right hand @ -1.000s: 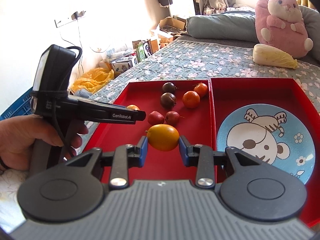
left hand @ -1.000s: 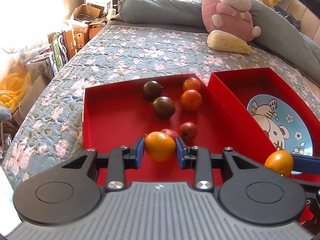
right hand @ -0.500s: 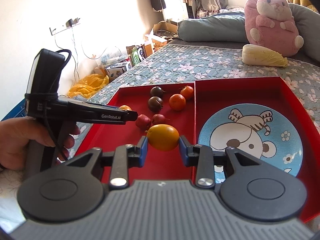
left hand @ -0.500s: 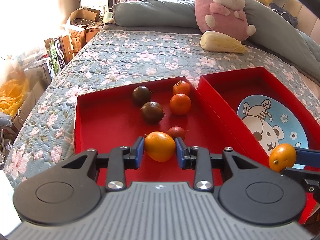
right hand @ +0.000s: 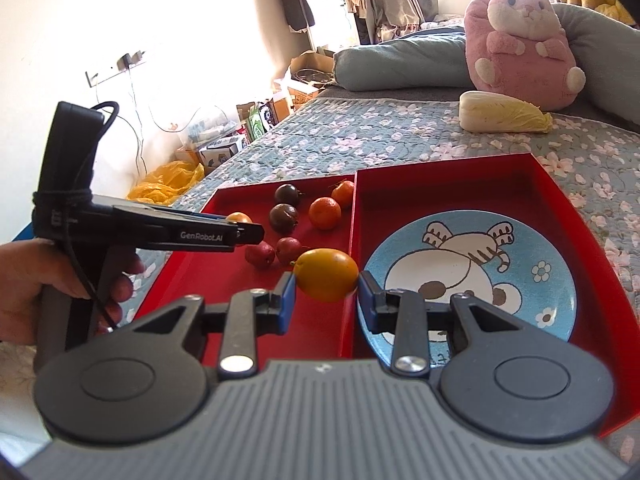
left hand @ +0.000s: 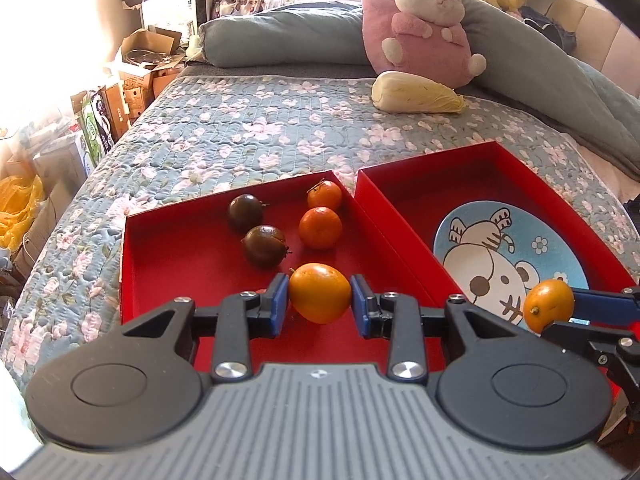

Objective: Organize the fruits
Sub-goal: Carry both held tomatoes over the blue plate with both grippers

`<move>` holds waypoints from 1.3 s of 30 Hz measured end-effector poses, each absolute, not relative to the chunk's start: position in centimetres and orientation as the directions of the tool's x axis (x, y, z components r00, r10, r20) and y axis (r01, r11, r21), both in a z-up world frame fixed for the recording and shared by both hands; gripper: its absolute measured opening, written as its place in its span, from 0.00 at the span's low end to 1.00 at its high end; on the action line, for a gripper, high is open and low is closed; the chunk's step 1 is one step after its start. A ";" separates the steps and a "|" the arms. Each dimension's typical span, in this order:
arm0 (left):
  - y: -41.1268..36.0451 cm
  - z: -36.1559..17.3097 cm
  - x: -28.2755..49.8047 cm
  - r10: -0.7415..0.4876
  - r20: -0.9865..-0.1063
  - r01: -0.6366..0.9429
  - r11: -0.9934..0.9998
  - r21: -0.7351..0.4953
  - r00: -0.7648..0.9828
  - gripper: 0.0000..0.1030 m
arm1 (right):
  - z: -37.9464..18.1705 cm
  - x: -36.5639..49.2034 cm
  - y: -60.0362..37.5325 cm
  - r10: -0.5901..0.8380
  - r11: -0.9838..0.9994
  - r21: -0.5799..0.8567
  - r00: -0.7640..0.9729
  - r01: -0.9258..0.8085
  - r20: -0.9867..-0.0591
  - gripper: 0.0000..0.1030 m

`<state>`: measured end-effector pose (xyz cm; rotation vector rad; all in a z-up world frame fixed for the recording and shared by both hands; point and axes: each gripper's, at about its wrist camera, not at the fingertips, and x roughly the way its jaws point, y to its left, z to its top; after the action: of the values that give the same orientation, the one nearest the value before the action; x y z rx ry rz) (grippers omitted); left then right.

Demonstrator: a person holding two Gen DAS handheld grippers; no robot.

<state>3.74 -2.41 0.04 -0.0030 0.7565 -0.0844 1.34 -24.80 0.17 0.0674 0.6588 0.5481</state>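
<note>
My left gripper (left hand: 319, 307) has its blue-padded fingers (left hand: 277, 304) clenched on a round yellow-orange fruit (left hand: 319, 298), held above the near part of the left red cardboard tray (left hand: 168, 264). My right gripper (right hand: 326, 299) grips a second, more oval yellow-orange fruit (right hand: 326, 274) the same way, over the wall where the two trays meet; in the left wrist view that fruit (left hand: 548, 309) hangs in front of the near edge of the blue round plate with a cartoon animal (left hand: 532, 236).

The plate lies flat in the right red cardboard tray (right hand: 560, 200), which sits touching the left one on the flowered quilted bed (left hand: 260, 128). Loose in the left tray are two dark brown round fruits (left hand: 264, 246), two orange tangerines (left hand: 320, 227) near the dividing wall, and, in the right wrist view, two small red fruits (right hand: 260, 254) side by side.

My left hand (right hand: 48, 292) wraps the black handle. Farther up the bed lie a pale yellow cabbage-shaped cushion (left hand: 416, 93) and a pink plush hamster (left hand: 420, 24).
</note>
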 end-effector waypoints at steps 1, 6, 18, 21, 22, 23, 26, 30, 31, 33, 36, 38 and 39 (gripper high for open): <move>-2.6 0.3 3.8 -0.081 -0.683 0.081 0.996 -0.032 0.726 0.37 | 0.1 1.4 -25.1 0.499 0.860 0.229 0.659 -0.456 -0.563 0.36; -4.0 1.3 4.0 -0.105 -0.673 0.111 0.993 -0.034 0.732 0.37 | 0.1 1.8 -26.6 0.476 0.876 0.232 0.676 -0.424 -0.562 0.36; -9.8 1.9 5.4 -0.199 -0.663 0.215 0.975 -0.059 0.722 0.38 | -0.9 2.2 -30.2 0.405 0.913 0.215 0.706 -0.346 -0.582 0.36; -11.6 1.6 5.8 -0.226 -0.660 0.252 0.966 -0.057 0.716 0.38 | -1.2 2.2 -30.9 0.390 0.920 0.212 0.707 -0.331 -0.590 0.36; -12.2 1.4 5.9 -0.234 -0.660 0.264 0.963 -0.057 0.714 0.38 | -1.3 2.2 -31.0 0.387 0.921 0.210 0.708 -0.328 -0.591 0.36; -12.8 1.2 6.0 -0.241 -0.661 0.271 0.961 -0.058 0.711 0.38 | -1.3 2.1 -31.1 0.384 0.922 0.207 0.708 -0.326 -0.593 0.36; -14.4 0.2 6.3 -0.259 -0.670 0.297 0.953 -0.060 0.695 0.38 | -1.4 2.1 -31.5 0.377 0.925 0.205 0.707 -0.320 -0.599 0.36; -15.8 -1.4 6.6 -0.263 -0.691 0.309 0.949 -0.059 0.674 0.38 | -1.5 2.1 -32.0 0.367 0.929 0.200 0.706 -0.312 -0.606 0.36; -16.0 -1.8 6.7 -0.261 -0.696 0.310 0.949 -0.059 0.669 0.38 | -1.6 2.1 -32.1 0.365 0.930 0.198 0.706 -0.310 -0.606 0.36; -16.3 -2.5 6.9 -0.261 -0.703 0.309 0.949 -0.061 0.662 0.38 | -1.6 2.2 -32.4 0.358 0.932 0.198 0.707 -0.302 -0.610 0.36; -17.0 -3.3 7.1 -0.272 -0.710 0.322 0.944 -0.067 0.650 0.38 | -1.9 2.2 -32.9 0.350 0.936 0.198 0.708 -0.291 -0.613 0.36; -17.4 -3.8 7.1 -0.272 -0.715 0.330 0.942 -0.061 0.644 0.38 | -2.0 2.2 -33.1 0.348 0.937 0.204 0.707 -0.284 -0.615 0.36; -17.7 -4.0 7.2 -0.274 -0.717 0.334 0.941 -0.061 0.641 0.38 | -2.1 2.1 -33.1 0.348 0.937 0.205 0.707 -0.283 -0.616 0.36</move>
<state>7.21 -17.67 -4.01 0.0798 0.8033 -0.3465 2.11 -33.10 -2.07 0.0972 0.7032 0.3512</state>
